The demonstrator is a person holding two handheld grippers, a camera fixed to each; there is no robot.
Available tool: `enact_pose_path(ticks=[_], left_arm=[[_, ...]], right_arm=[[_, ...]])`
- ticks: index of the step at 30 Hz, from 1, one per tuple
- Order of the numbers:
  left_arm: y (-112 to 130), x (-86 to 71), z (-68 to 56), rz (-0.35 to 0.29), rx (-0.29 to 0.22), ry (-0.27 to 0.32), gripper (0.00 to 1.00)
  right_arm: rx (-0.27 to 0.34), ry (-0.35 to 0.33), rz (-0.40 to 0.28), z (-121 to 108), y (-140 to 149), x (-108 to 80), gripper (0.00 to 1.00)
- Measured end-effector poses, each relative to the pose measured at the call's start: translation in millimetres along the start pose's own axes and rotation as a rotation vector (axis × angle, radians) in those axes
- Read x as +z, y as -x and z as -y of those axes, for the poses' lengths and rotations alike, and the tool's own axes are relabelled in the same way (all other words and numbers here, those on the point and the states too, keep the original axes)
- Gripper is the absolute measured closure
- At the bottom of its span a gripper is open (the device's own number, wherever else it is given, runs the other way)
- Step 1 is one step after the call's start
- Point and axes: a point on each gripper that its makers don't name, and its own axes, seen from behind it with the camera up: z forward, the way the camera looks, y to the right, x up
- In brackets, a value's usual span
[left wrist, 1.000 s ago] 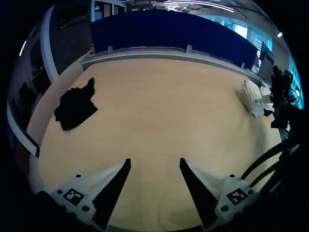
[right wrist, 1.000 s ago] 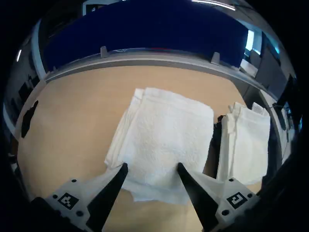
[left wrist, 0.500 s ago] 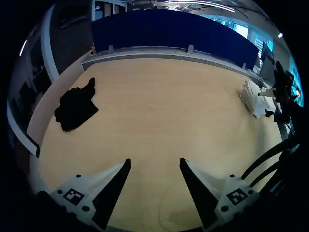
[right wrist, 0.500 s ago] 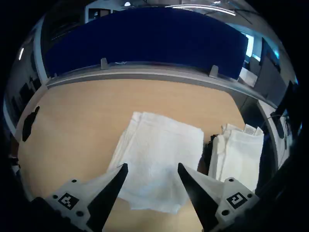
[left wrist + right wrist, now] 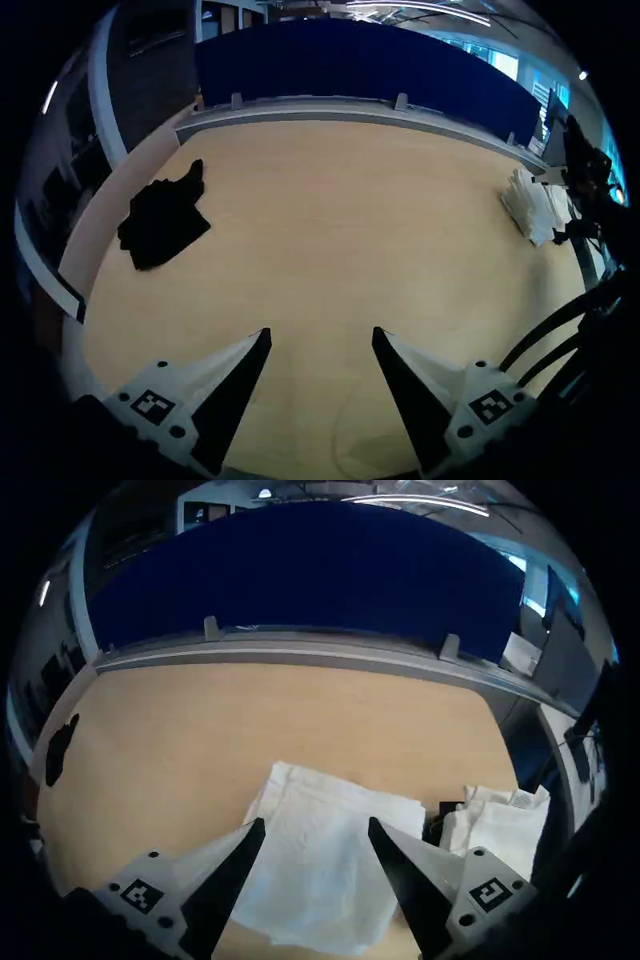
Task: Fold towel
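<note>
1. Surface: a partition stands along its far edge.
2. Left gripper view: a crumpled cloth lies on the surface at the left. A pile of towels lies at the far right, well apart from it.
3. Right gripper view: a folded towel lies on the surface, seen between the fingers of the right gripper. A second towel stack lies just beside it, to the right.

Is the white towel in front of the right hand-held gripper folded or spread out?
Folded: the white towel shows stacked layers along its left edge.
</note>
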Motion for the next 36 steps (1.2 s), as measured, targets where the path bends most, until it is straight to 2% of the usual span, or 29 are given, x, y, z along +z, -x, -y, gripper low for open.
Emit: enact_pose_path(ticks=[14, 21, 27, 36], left_arm=[[10.5, -6.6, 12.2, 0.011, -0.018, -0.044, 0.07], [13.0, -10.4, 11.5, 0.011, -0.019, -0.051, 0.07], [11.8, -11.5, 7.7, 0.008, -0.014, -0.043, 0.07], [0.3, -8.4, 6.1, -0.021, -0.013, -0.024, 0.07]], right_arm=[[-0.003, -0.014, 0.071, 2.1, 9.6, 38.9, 0.0], [0.008, -0.022, 0.078, 2.0, 9.6, 46.2, 0.0], [0.021, -0.029, 0.048, 4.9, 2.2, 35.1, 0.0], [0.034, -0.044, -0.069, 18.7, -20.8, -15.3, 0.0]])
